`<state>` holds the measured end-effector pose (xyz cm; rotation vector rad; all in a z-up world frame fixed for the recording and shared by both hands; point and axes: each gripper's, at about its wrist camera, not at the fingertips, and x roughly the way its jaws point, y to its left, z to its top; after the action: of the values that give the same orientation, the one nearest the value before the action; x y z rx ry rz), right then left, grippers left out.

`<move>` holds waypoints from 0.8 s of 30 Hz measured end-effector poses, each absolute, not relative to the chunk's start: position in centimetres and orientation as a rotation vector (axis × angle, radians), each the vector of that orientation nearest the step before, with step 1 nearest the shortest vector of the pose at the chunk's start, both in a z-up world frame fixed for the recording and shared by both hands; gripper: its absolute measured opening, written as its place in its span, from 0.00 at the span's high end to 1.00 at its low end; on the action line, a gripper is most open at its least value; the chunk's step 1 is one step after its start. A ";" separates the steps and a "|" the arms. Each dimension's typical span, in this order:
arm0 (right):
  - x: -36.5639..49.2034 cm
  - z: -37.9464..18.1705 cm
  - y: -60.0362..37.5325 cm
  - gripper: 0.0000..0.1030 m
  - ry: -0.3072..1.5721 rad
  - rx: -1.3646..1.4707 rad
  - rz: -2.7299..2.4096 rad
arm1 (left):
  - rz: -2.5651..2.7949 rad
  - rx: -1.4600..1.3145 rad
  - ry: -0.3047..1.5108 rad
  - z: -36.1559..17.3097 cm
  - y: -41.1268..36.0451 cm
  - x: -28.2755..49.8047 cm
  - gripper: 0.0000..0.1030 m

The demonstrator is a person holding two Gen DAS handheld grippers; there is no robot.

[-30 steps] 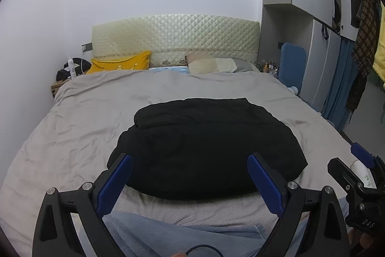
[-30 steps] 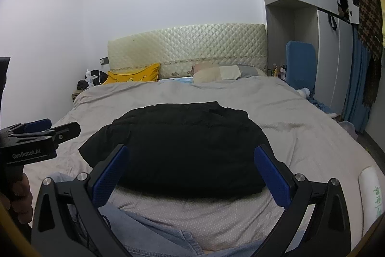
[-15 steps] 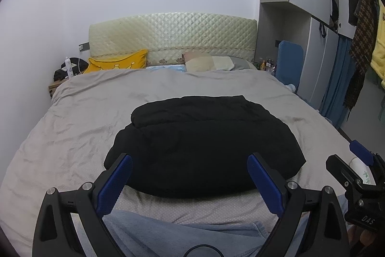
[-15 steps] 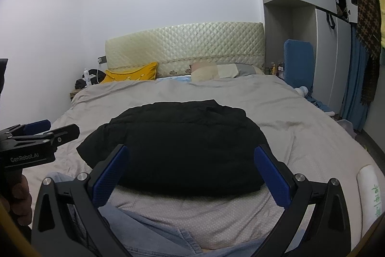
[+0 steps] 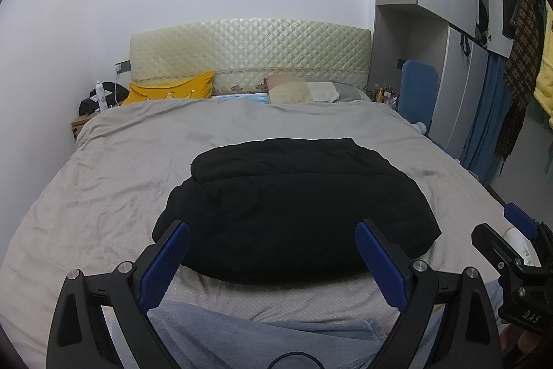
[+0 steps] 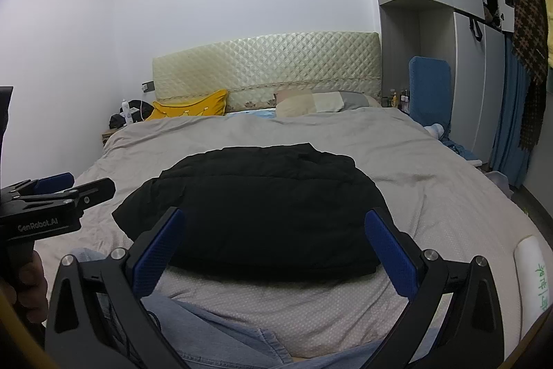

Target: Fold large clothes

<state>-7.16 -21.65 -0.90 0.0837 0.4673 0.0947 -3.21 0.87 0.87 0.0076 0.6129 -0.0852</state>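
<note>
The bulky black padded jacket (image 5: pixel 297 206) lies folded into a thick, rounded bundle in the middle of the wide bed with the wrinkled grey-beige cover (image 5: pixel 103 182), its upper layer doubled back so a rolled edge runs across at about 11 o'clock of the bundle. In the left wrist view the left gripper (image 5: pixel 273 253), black-framed with blue-padded fingers, hangs with its jaws spread wide and holding nothing; the jacket's near hem sits at 12 o'clock just beyond and between the two fingertips, with no contact visible. The right gripper (image 6: pixel 274 239), of the same build, shows likewise in its own view: jaws wide apart, empty, the jacket at 12 o'clock past the tips, its near edge spanning the gap between them. Each tool appears in the other's picture, the right one at 4 o'clock in the left view (image 5: pixel 511 255) and the left one at 9 o'clock in the right view (image 6: pixel 52 206), both off to the sides of the bundle. At 6 o'clock, below the jaws, lies light blue denim cloth (image 6: pixel 214 338) against the bed's near edge. At the head of the bed, at 12 o'clock, stands a cream quilted headboard (image 5: pixel 249 47), with a yellow crown-print cushion (image 5: pixel 172 90) at 11 o'clock and a pale patchwork pillow (image 5: pixel 304 92) beside it. A white cylindrical roll with green marks (image 6: pixel 532 272) rests at 4 o'clock in the right view.
</note>
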 end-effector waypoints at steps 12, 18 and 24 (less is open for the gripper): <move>-7.0 -0.8 -21.4 0.00 0.474 0.088 0.096 | -0.090 0.007 0.615 0.9 1.0 -3.1 0.06; -6.9 -1.1 -21.4 0.00 0.476 0.085 0.100 | -0.091 0.002 0.614 0.9 1.1 -3.0 0.06; -6.8 -1.1 -21.4 0.00 0.475 0.083 0.099 | -0.095 -0.003 0.611 0.8 1.1 -3.2 0.06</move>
<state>-6.85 -21.41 -1.11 0.0829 0.4754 0.0991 -3.23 1.12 0.81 -0.0031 0.6112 -0.0951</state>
